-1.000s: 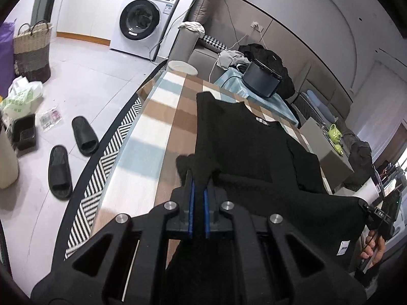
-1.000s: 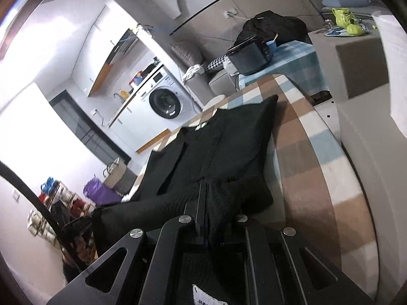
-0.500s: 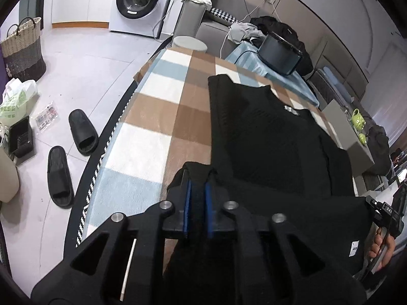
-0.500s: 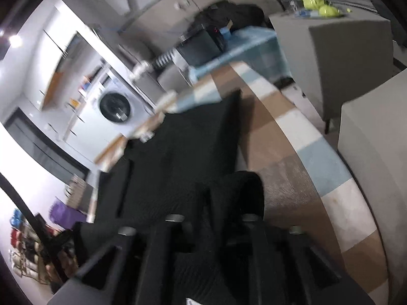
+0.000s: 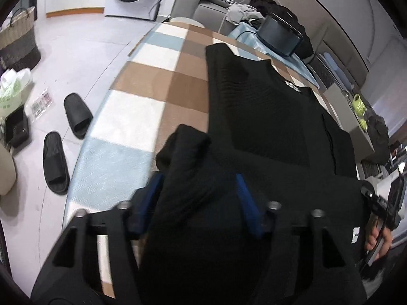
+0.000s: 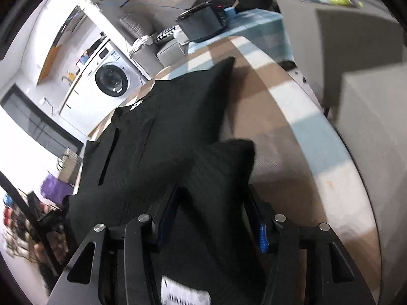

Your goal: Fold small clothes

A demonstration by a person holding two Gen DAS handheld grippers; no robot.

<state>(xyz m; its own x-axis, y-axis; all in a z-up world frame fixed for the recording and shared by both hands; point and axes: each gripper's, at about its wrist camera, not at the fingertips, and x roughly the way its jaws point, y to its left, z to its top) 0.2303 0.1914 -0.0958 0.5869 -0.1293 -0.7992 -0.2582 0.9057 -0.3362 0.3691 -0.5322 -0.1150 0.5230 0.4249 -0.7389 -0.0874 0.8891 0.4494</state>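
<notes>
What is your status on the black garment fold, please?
Left gripper jaws opening, fabric loose between them. Right gripper open, fabric between its fingers too. Black garment on checked table, near edge folded over. Nothing in the way.

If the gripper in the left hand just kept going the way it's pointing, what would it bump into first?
Most likely the black garment itself. The left gripper is opening with a bunched fold of that cloth between its blue pads. Beyond lies the checked table cover, though depth is hard to judge.
</notes>
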